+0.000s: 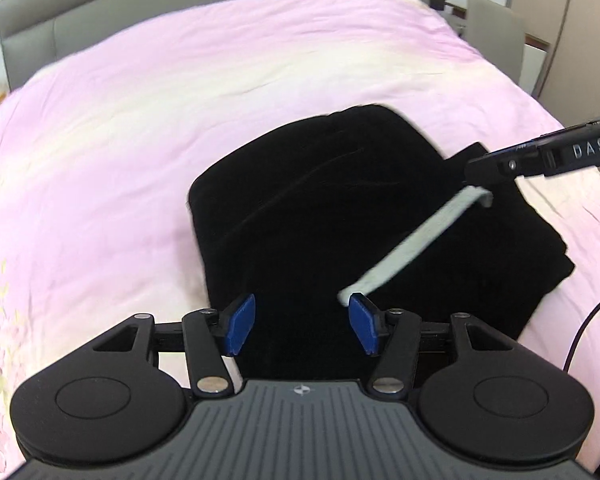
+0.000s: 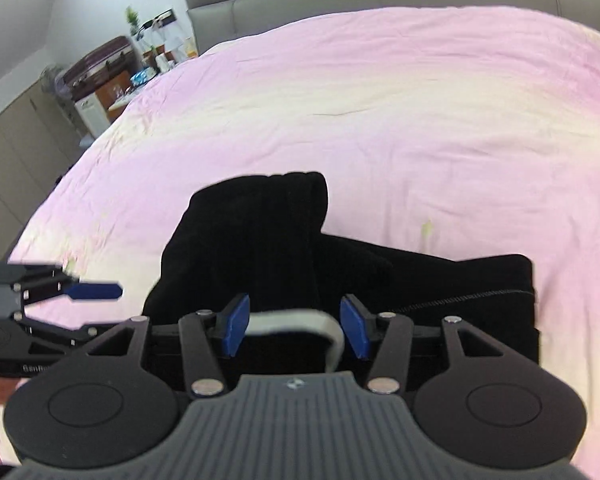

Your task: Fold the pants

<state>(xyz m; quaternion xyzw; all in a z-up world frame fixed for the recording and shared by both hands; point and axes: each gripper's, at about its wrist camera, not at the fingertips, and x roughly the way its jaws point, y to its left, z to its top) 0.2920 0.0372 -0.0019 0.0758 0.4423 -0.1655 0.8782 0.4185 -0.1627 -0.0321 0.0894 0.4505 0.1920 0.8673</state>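
The black pants [image 1: 340, 208] lie folded in a thick stack on the pink bed; in the right wrist view [image 2: 260, 240] a rolled fold rises at the far end. A white strip of waistband lining [image 1: 412, 248] runs across the top. My left gripper [image 1: 302, 326] is open just above the near edge of the pants, its right pad by the strip's end. My right gripper [image 2: 294, 330] is open over the pants with the white band [image 2: 300, 322] lying between its pads. It shows in the left wrist view [image 1: 476, 172] at the strip's far end.
The pink bedspread [image 1: 180, 100] spreads all round the pants. A grey headboard [image 1: 100, 8] stands at the back. A cluttered side cabinet [image 2: 112, 76] stands off the bed's left side. A black cable [image 1: 588, 320] hangs at the right.
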